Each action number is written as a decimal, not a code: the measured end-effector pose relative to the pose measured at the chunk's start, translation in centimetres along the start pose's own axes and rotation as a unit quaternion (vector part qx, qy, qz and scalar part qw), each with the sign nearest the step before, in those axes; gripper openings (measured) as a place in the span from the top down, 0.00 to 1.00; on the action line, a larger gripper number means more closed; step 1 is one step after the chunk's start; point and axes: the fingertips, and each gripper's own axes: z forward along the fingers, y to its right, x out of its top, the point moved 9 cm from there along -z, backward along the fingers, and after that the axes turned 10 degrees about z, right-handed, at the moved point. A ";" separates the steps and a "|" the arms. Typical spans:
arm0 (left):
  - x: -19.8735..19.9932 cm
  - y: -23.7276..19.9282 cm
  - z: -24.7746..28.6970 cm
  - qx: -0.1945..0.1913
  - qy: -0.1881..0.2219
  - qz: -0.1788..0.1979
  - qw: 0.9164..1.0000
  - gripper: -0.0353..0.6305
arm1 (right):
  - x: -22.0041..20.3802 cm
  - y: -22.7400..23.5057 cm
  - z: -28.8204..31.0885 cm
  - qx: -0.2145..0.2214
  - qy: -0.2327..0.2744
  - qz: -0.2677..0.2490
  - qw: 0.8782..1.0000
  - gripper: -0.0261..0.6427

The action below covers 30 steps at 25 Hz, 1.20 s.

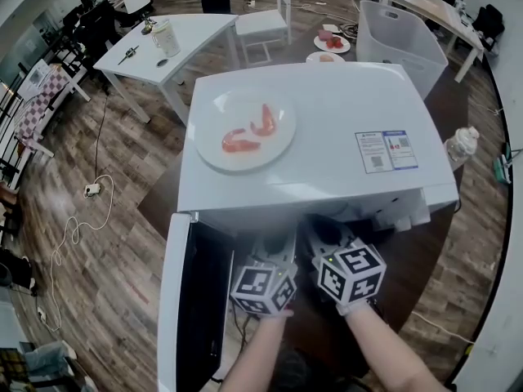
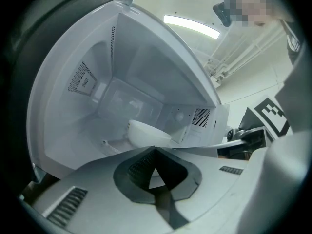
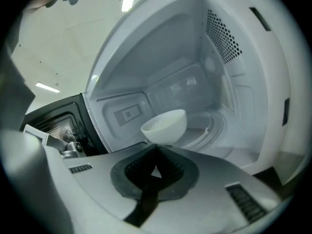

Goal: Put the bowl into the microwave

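While the left gripper (image 2: 156, 149) and right gripper (image 3: 156, 146) clench empty jaws, the bowl (image 3: 165, 125) is inside the microwave (image 1: 327, 104).

Left gripper (image 2: 156, 151) and right gripper (image 3: 157, 148), held side by side on outstretched forearms (image 1: 258, 351), each with jaws closed, tips touching.

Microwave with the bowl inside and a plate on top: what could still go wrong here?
1. The bowl sits right beyond the shut tips of the right gripper and left gripper; pulling back carelessly might drag or tip it.
2. It looks off the middle of the turntable, towards the front, so the door might clip it.
3. The plate of shrimp lies on the microwave; a hard door slam could jolt it.
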 end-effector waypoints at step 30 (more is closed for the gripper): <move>2.5 10.1 -12.1 -0.018 0.029 0.024 0.999 0.93 | -2.0 -6.1 -14.3 0.114 0.022 -0.019 0.993 0.96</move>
